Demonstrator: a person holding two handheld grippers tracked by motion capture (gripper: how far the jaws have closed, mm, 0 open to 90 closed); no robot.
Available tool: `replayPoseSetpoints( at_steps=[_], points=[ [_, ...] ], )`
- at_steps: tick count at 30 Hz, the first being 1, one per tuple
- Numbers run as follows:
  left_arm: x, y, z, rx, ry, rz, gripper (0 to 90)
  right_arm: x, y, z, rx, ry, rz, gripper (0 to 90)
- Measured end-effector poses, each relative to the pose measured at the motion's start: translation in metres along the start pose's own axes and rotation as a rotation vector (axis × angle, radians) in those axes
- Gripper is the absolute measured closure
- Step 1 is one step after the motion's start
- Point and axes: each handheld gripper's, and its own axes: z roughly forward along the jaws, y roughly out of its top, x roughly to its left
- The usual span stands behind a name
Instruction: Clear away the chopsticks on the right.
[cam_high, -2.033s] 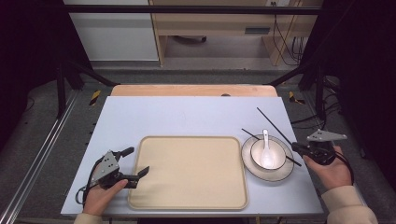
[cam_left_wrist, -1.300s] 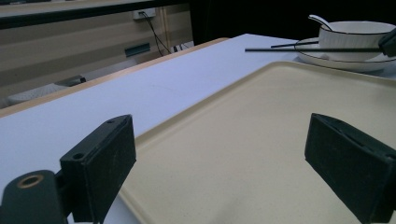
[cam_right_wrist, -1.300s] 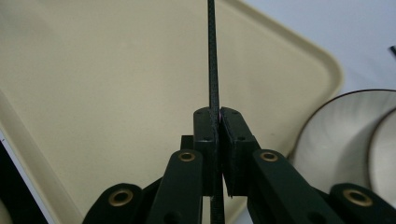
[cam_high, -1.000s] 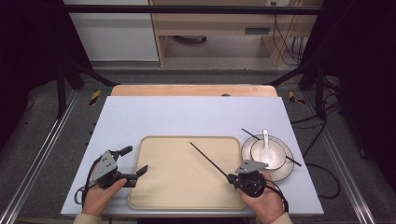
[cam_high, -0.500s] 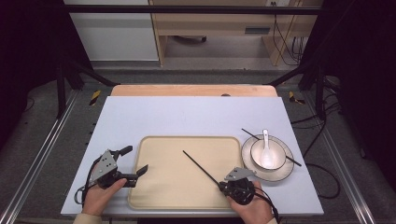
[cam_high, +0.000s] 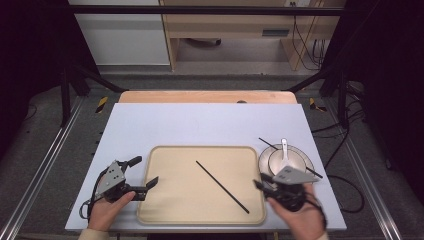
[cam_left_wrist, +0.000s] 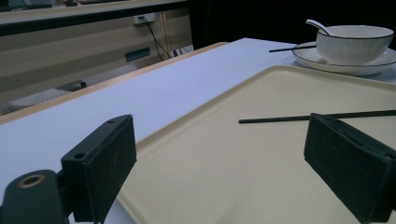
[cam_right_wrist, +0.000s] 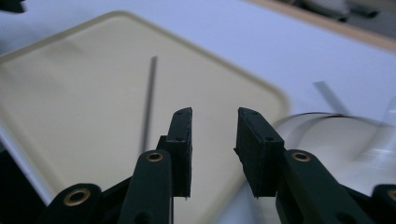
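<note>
I am hovering the empty, part-open right gripper (cam_high: 263, 183) beside the plate (cam_high: 311, 165), second chopstick (cam_high: 265, 143) lying diagonally just ahead.

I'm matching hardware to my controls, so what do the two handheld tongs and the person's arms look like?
Both tongs are black, each with two flat rectangular jaws on arms with brass-coloured pivot rings. The left tongs and the right tongs each carry a grey three-cornered plate on top. A black cable trails from the left tongs by the left hand. A light sleeve cuff shows at that wrist and at the right hand.
</note>
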Motion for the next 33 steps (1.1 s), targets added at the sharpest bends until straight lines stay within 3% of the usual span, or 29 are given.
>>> replayPoseSetpoints(
  at_steps=[1,2,3,4,5,6,8,9,10,11,12,14,19,23,24,33],
  points=[
    [0.0,0.0,0.0,-0.002,0.0,0.0,9.0,-0.014,0.002,-0.012,-0.009,-0.036,-0.007,66.4],
    [0.0,0.0,0.0,-0.002,0.0,0.0,9.0,-0.014,0.002,-0.012,-0.009,-0.036,-0.007,66.4],
    [0.0,0.0,0.0,0.001,0.002,0.004,9.0,-0.043,0.003,-0.032,-0.002,-0.099,-0.004,66.9],
    [0.0,0.0,0.0,0.002,0.003,0.004,9.1,-0.057,0.002,-0.041,0.0,-0.127,0.006,67.5],
    [0.0,0.0,0.0,0.002,0.003,0.004,9.0,-0.057,0.002,-0.041,0.0,-0.127,0.006,67.5],
    [0.0,0.0,0.0,0.003,0.003,0.004,9.0,-0.083,-0.005,-0.053,0.007,-0.163,0.013,69.1],
    [0.0,-0.001,0.002,0.006,0.003,0.001,9.0,-0.105,-0.017,-0.056,0.039,-0.211,0.029,70.6],
    [0.0,-0.001,0.002,0.006,0.003,0.001,9.0,-0.105,-0.017,-0.056,0.039,-0.211,0.029,70.6],
    [0.0,-0.001,0.002,0.007,0.003,0.002,9.0,-0.123,-0.031,-0.05,0.083,-0.209,0.049,71.1],
    [-0.001,-0.001,0.002,0.004,0.004,-0.002,9.0,-0.13,-0.037,-0.046,0.102,-0.207,0.059,71.1],
    [-0.001,-0.001,0.002,0.005,0.004,-0.001,9.0,-0.13,-0.037,-0.046,0.102,-0.207,0.059,71.1],
    [-0.001,-0.001,0.002,0.007,0.002,-0.002,9.0,-0.143,-0.05,-0.032,0.14,-0.169,0.05,70.7],
    [0.0,-0.002,0.002,0.005,0.002,-0.005,9.0,-0.156,-0.061,-0.015,0.177,-0.15,0.062,70.9],
    [0.001,-0.002,0.002,0.005,0.001,-0.008,9.1,-0.158,-0.061,-0.011,0.173,-0.127,0.062,71.2],
    [0.0,-0.002,0.002,0.007,-0.003,-0.007,9.0,-0.158,-0.062,-0.008,0.176,-0.1,0.062,71.8],
    [0.0,-0.002,0.002,0.011,-0.006,-0.005,9.0,-0.16,-0.064,0.011,0.224,-0.081,0.032,72.9]
  ],
)
